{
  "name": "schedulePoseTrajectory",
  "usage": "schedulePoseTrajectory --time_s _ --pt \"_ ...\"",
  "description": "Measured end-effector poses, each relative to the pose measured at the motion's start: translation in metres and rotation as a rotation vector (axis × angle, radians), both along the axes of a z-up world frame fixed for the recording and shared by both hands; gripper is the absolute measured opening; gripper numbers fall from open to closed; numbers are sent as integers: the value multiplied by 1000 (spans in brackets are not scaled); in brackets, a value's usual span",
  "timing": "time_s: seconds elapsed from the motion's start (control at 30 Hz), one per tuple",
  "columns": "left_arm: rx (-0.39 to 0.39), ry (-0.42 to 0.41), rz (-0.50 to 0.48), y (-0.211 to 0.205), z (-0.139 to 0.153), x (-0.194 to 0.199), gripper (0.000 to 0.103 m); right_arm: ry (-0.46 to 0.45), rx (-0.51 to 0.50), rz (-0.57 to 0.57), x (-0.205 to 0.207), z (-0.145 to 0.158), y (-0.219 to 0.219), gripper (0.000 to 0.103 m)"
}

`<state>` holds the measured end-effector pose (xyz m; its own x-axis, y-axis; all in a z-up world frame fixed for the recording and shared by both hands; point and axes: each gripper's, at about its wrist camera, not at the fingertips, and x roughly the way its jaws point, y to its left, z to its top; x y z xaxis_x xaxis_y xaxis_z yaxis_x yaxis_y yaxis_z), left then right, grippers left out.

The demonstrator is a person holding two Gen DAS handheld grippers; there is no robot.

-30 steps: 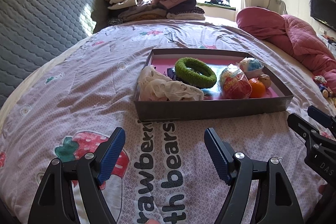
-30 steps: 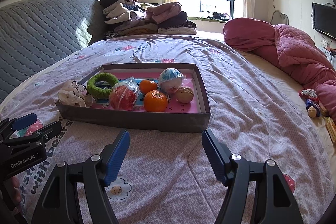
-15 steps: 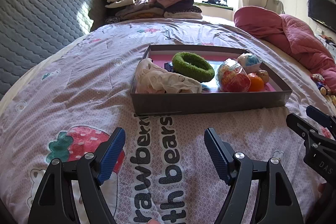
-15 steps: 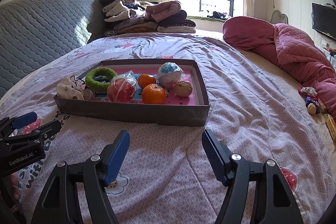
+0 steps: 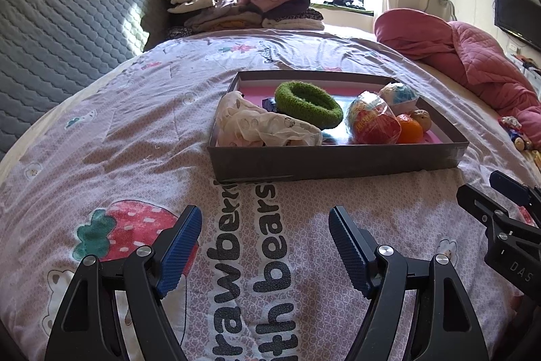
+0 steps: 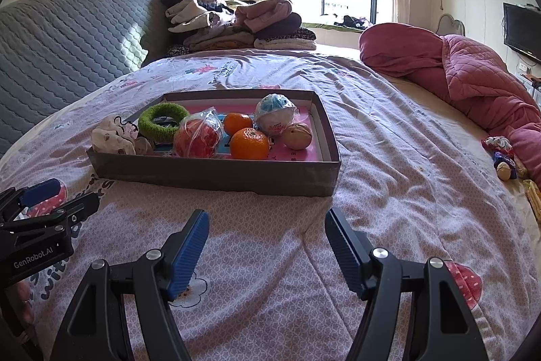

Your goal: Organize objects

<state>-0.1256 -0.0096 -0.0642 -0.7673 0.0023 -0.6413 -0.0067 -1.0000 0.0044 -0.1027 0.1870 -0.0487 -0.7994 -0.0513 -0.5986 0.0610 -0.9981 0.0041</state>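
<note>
A shallow grey cardboard box (image 5: 338, 159) (image 6: 216, 175) with a pink floor lies on the bed. In it are a green fuzzy ring (image 5: 307, 104) (image 6: 162, 120), a crumpled cream cloth (image 5: 260, 126) (image 6: 113, 136), a red wrapped ball (image 5: 372, 124) (image 6: 197, 139), a white-and-blue wrapped ball (image 5: 399, 95) (image 6: 275, 115), two oranges (image 6: 249, 143) and a walnut (image 6: 297, 136). My left gripper (image 5: 265, 222) hangs open over the bedspread, short of the box's near wall. Open too, the right gripper (image 6: 267, 225) hovers before the box's right corner. Both hold nothing.
The bed wears a lilac strawberry-print cover (image 5: 135, 137). Folded clothes (image 6: 236, 22) are stacked at the far end beside a grey quilted headboard (image 5: 61, 32). A rolled pink quilt (image 6: 466, 73) lies on the right, with small toys (image 6: 500, 154) below it near the bed's edge.
Both views shifted a little: the box sits slightly higher and farther in the frames than a second ago. The jaws of both grippers kept their width.
</note>
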Motion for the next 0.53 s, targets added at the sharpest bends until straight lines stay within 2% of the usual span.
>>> schedulePoseTrajectory --time_s 0.53 --pt "6 9 -14 -1 0 2 78 -14 -5 -7 -1 -3 2 70"
